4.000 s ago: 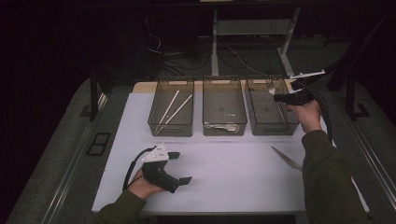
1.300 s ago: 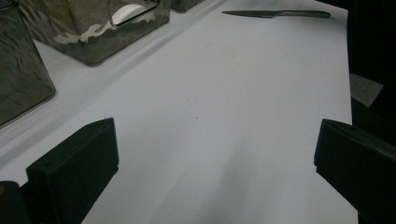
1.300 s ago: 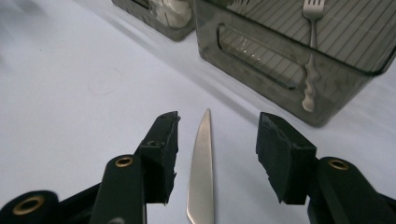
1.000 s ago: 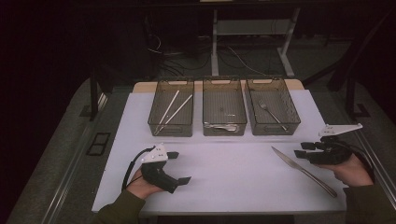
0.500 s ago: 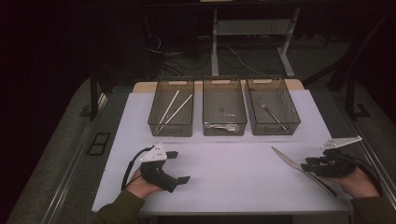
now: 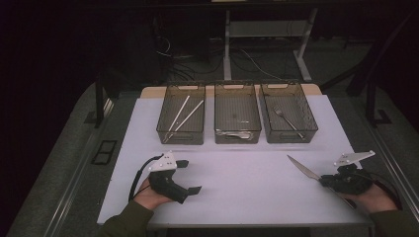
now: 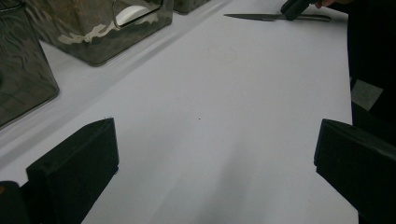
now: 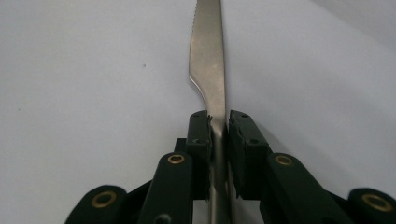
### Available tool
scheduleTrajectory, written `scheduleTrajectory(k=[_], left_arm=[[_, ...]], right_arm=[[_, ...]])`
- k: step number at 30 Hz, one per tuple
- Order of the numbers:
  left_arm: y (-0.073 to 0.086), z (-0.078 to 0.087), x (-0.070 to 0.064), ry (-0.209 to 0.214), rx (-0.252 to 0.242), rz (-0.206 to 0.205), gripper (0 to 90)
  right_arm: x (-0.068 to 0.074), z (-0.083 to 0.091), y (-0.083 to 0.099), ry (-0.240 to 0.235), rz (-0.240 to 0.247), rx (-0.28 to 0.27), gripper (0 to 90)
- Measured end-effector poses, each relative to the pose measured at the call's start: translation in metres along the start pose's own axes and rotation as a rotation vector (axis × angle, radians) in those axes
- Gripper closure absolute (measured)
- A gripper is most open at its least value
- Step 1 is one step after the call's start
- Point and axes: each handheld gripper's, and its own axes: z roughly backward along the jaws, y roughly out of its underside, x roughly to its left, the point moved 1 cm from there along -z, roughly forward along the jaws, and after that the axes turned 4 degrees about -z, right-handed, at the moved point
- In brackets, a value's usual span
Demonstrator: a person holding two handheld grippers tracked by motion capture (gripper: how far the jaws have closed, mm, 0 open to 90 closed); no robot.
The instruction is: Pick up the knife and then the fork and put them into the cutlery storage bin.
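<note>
Steel knife (image 6: 302,168) lies on the white worktop (image 6: 237,192) at about 4 o'clock, and the right hand-held gripper (image 6: 330,181), which was over the right bin (image 6: 288,118) four seconds ago, now pinches its handle end. The left hand-held gripper (image 6: 190,177) has stayed at 7 o'clock, jaws spread wide.
</note>
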Motion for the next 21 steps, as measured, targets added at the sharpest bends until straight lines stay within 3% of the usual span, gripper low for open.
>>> scheduleTrajectory(k=[4, 11, 21], left_arm=[[-0.0014, -0.0012, -0.0016, -0.003, -0.001, -0.006, 0.0], [-0.0008, -0.0004, -0.0013, -0.005, 0.003, -0.004, 0.0], [-0.0007, -0.0003, -0.0009, -0.002, 0.002, -0.004, 0.0]], right_arm=[[0.0, -0.0001, -0.0003, 0.002, 0.008, 0.0, 79.5], [-0.0039, 0.0008, -0.001, -0.025, -0.046, -0.018, 79.8], [-0.001, 0.0058, -0.0074, -0.06, -0.045, -0.066, 79.8]])
